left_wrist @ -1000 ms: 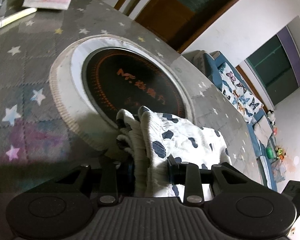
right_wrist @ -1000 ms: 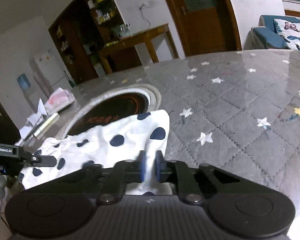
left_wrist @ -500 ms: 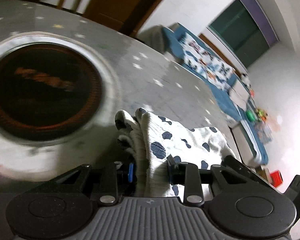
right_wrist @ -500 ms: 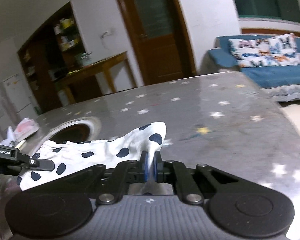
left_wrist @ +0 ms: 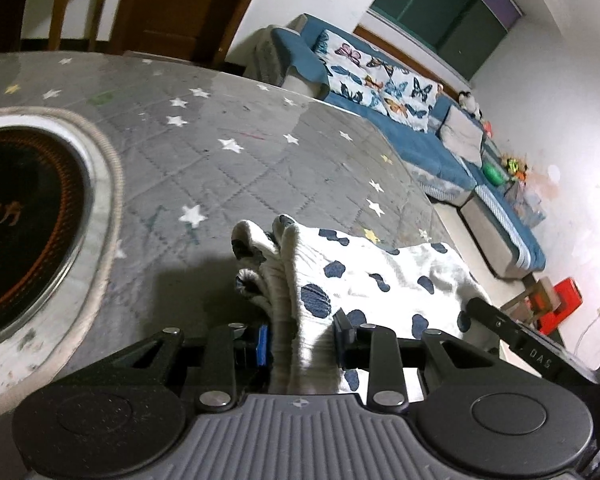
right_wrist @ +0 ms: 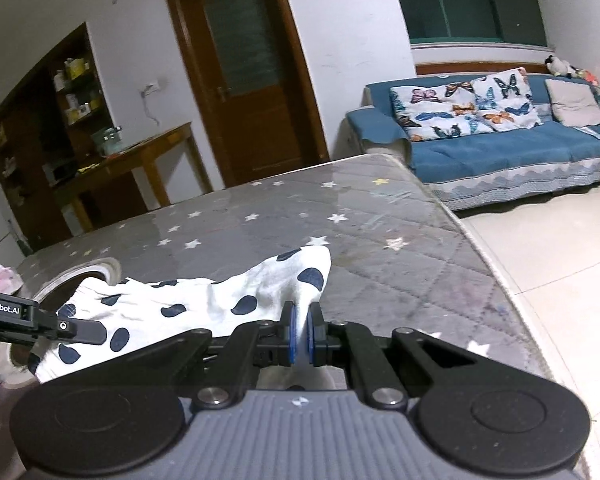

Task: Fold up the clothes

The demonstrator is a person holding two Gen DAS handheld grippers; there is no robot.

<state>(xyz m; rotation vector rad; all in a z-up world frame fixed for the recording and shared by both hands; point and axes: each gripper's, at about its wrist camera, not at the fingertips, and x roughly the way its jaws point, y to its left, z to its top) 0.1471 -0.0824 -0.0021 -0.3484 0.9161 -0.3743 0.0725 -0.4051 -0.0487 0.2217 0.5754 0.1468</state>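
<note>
A white garment with dark blue spots [left_wrist: 372, 276] hangs stretched between my two grippers, just above the grey star-patterned table [left_wrist: 228, 168]. My left gripper [left_wrist: 300, 340] is shut on a thick bunched end of the garment, whose folds stick out past the fingers. In the right wrist view the same garment [right_wrist: 204, 304] runs leftward from my right gripper [right_wrist: 303, 336], which is shut on a thin corner of it. The left gripper's body [right_wrist: 40, 322] shows at the left edge of that view. The right gripper's body [left_wrist: 532, 354] shows at the lower right of the left wrist view.
A round black cooktop with a pale ring [left_wrist: 28, 216] is set into the table at the left. The table edge [right_wrist: 480, 248] drops to a tiled floor at the right. A blue sofa [right_wrist: 500, 148], a brown door [right_wrist: 252, 92] and a wooden side table [right_wrist: 140, 160] stand beyond.
Both grippers have carried the garment to the right, away from the cooktop and toward the table's sofa-side edge. Both holds are unchanged.
</note>
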